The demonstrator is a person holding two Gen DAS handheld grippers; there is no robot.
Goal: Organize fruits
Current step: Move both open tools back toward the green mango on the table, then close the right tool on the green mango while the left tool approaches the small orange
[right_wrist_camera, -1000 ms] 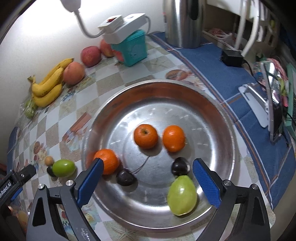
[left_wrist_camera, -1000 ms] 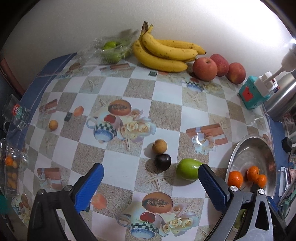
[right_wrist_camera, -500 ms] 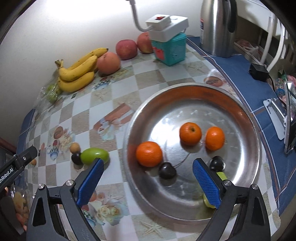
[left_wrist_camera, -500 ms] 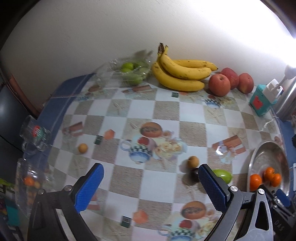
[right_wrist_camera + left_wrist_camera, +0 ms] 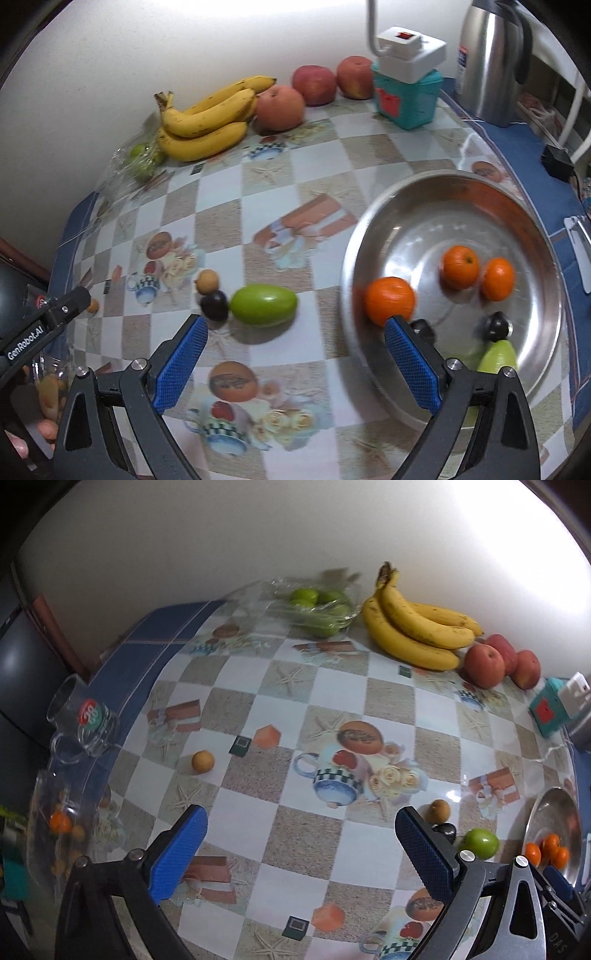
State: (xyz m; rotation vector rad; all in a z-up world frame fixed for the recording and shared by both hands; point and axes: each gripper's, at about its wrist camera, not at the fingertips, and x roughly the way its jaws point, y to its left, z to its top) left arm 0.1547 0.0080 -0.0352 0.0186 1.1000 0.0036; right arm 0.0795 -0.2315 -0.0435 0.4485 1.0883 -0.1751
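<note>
Because the task is sorting fruit, the counter with its checked, printed cloth serves as the spread-out staging area, filling the middle of both views. At the right of the right wrist view sits the steel bowl, apparently the collecting place: it already holds three oranges, two dark round fruits and a green fruit partly hidden behind the tool's right finger at the lower right.

Along the top of the frame, against the wall, the banana bunch and the red apples lie side by side, seemingly parked by kind. A clear bag of green fruits rests just left of the bananas.

Left of the bowl, in the middle of the right wrist view, three loose pieces cluster touching one another: a green mango-like fruit, a dark plum-like fruit and a small tan fruit. They look like the next to go in. Another small tan fruit lies alone, well apart, at the left of the left wrist view.

The right tool hangs spread wide and empty, the green fruit above the gap between its fingers, likely lining up a pickup. The left tool is likewise spread wide, grasping nothing, over bare cloth.
</note>
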